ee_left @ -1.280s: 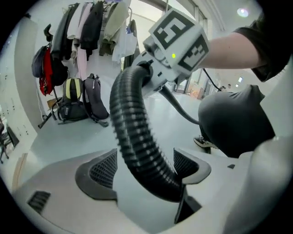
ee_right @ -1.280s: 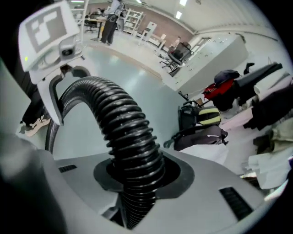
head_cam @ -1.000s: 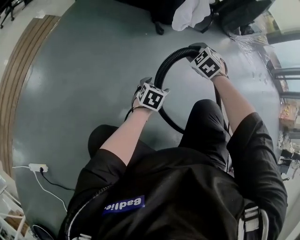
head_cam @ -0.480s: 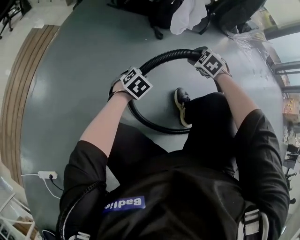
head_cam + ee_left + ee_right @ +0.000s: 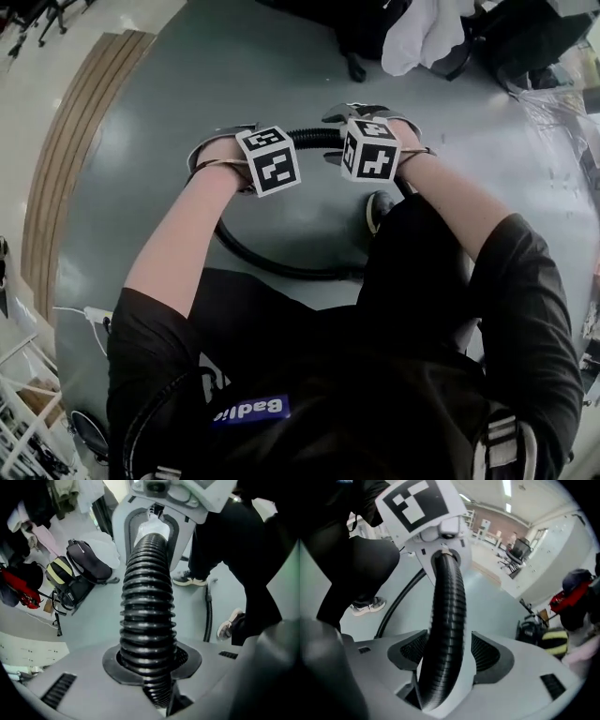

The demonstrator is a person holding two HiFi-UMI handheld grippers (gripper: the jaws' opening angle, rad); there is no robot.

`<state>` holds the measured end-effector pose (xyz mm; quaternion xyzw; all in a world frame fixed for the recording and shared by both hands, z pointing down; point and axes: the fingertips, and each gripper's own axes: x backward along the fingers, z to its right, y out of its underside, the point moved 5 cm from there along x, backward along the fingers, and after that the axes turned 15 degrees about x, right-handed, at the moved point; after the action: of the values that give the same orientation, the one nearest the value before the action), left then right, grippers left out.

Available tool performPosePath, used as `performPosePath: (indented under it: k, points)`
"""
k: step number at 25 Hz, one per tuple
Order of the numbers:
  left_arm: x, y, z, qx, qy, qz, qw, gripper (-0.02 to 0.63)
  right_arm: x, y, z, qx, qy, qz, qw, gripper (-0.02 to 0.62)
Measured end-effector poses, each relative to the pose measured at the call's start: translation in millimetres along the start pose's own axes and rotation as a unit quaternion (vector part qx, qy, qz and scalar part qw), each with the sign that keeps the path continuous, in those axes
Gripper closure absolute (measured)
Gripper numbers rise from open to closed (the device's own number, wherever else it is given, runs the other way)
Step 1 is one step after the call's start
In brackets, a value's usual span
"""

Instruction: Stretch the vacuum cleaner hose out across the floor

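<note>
The black ribbed vacuum hose (image 5: 314,138) runs in a short span between my two grippers, and the rest of it loops on the grey floor (image 5: 272,264) in front of the person's legs. The left gripper (image 5: 147,663) is shut on the hose (image 5: 147,602), its dark pads pressed against the ribs. The right gripper (image 5: 445,656) is opening: the hose (image 5: 449,606) passes between its jaws with gaps at both pads. In the head view the two marker cubes, left (image 5: 269,159) and right (image 5: 370,148), sit close together above the floor.
A white cloth (image 5: 422,33) and dark bags (image 5: 525,33) lie at the far edge of the grey floor. A backpack (image 5: 86,564) and a red bag (image 5: 18,590) stand to one side. A power strip (image 5: 97,317) lies at the lower left, and the person's shoe (image 5: 380,208) is beside the hose.
The two grippers have come close together: the right one slid left along the hose towards the left one. The hose span between them is now short and nearly straight.
</note>
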<state>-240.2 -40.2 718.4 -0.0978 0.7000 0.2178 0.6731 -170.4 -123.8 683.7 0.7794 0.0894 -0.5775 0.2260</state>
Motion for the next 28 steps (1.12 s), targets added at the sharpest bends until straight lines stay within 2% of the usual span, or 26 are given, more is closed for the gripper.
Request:
performPosePath:
  k: [3,4,5,6,8,9,10,11,13,15,18,20,23,25,26,28]
  points:
    - [4.5,3.0,-12.6,-0.023,-0.022,-0.07,0.997,0.495,-25.6,-29.7,12.7,0.049,-0.012,0.053,0.997,0.321]
    - [4.7,1.8,-17.1,-0.026,-0.029,-0.085,0.9956,0.495,-34.8,-30.3,16.7,0.042,-0.021,0.071,0.996,0.322]
    - [3.7,-0.5,-22.9,-0.024,-0.038,-0.091,0.9948,0.494,-42.9,-27.0,21.1,0.018,-0.033,0.095,0.995,0.375]
    - [1.8,-3.9,-30.6,-0.017,-0.051,-0.085,0.9949,0.494,-49.3,-20.8,26.9,-0.021,-0.047,0.122,0.991,0.485]
    - [-2.7,-10.7,-50.8,0.016,-0.091,-0.044,0.9948,0.479,-56.6,-2.7,42.6,-0.095,-0.069,0.17,0.978,0.512]
    - [-5.8,-11.9,-61.7,0.041,-0.109,-0.019,0.993,0.416,-59.4,9.2,51.0,-0.118,-0.074,0.183,0.973,0.513]
    - [-9.7,-11.0,-72.5,0.07,-0.123,0.005,0.9899,0.312,-62.5,22.4,59.2,-0.138,-0.076,0.193,0.968,0.514]
    - [-14.2,-8.2,-83.0,0.103,-0.135,0.029,0.985,0.276,-65.4,36.0,67.3,-0.157,-0.078,0.203,0.963,0.514]
    - [-25.8,1.0,-99.1,0.168,-0.162,0.073,0.9696,0.261,-67.4,59.7,81.2,-0.193,-0.082,0.225,0.952,0.515]
    - [-44.0,11.0,-107.6,0.218,-0.197,0.104,0.95,0.248,-62.4,76.9,89.6,-0.212,-0.086,0.247,0.942,0.515]
    - [-73.8,27.2,-117.4,0.273,-0.265,0.115,0.9176,0.241,-50.1,99.1,98.5,-0.218,-0.084,0.264,0.936,0.515]
    - [-92.7,42.4,-118.7,0.316,-0.279,0.101,0.901,0.241,-44.3,116.0,103.4,-0.229,-0.083,0.27,0.932,0.515]
    - [-119.7,71.7,-112.3,0.375,-0.247,0.052,0.8919,0.246,-40.9,143.9,110.4,-0.245,-0.091,0.269,0.927,0.515]
    - [-124.5,81.7,-111.6,0.388,-0.226,0.03,0.8928,0.417,-45.6,159.8,109.1,-0.229,-0.106,0.253,0.934,0.514]
    - [-122.3,81.4,-113.9,0.389,-0.219,0.026,0.8946,0.463,-50.5,166.7,105.6,-0.216,-0.117,0.242,0.939,0.514]
    - [-112.3,77.7,-123.0,0.378,-0.212,0.011,0.901,0.503,-63.0,180.1,98.5,-0.196,-0.137,0.227,0.944,0.512]
